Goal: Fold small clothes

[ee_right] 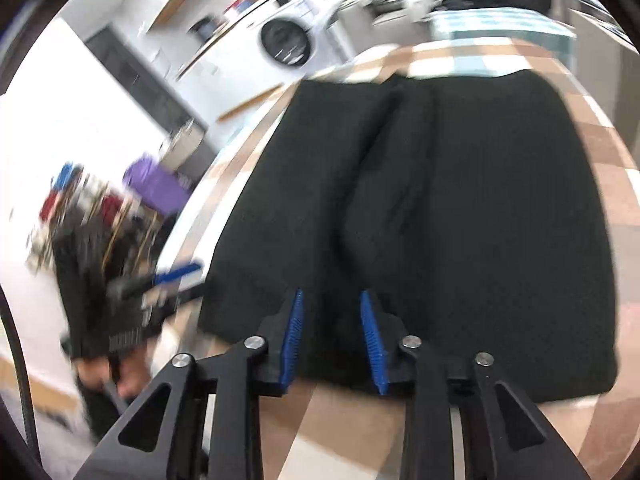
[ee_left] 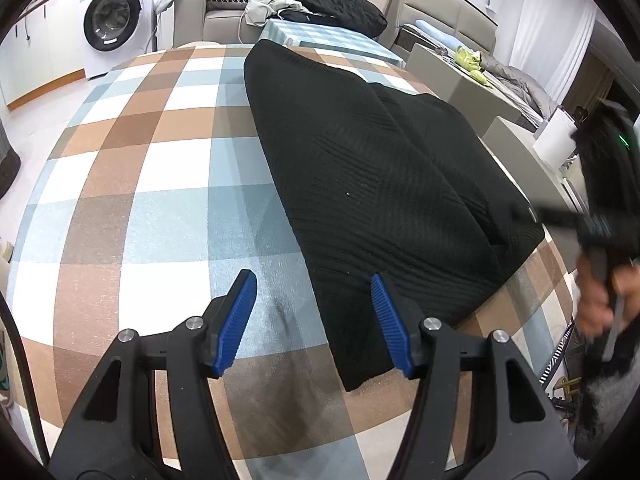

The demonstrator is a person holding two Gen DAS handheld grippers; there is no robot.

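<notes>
A black ribbed knit garment (ee_left: 376,184) lies flat on the checked tablecloth (ee_left: 152,184), folded lengthwise with a seam down its middle. My left gripper (ee_left: 314,280) is open and empty just above the cloth, at the garment's near left corner. In the blurred right wrist view the same garment (ee_right: 460,208) fills the middle. My right gripper (ee_right: 330,300) is open over its near edge, with nothing between its blue pads (ee_right: 372,340). The other gripper (ee_right: 168,280) shows at the left there, and the right one (ee_left: 592,232) at the right edge of the left wrist view.
A washing machine (ee_left: 116,20) stands at the back left. A sofa (ee_left: 224,12) with piled clothes and a dark coat (ee_left: 336,0) lies behind the table. A second checked table (ee_left: 332,40) adjoins the far end. Grey boxes (ee_left: 452,76) stand to the right.
</notes>
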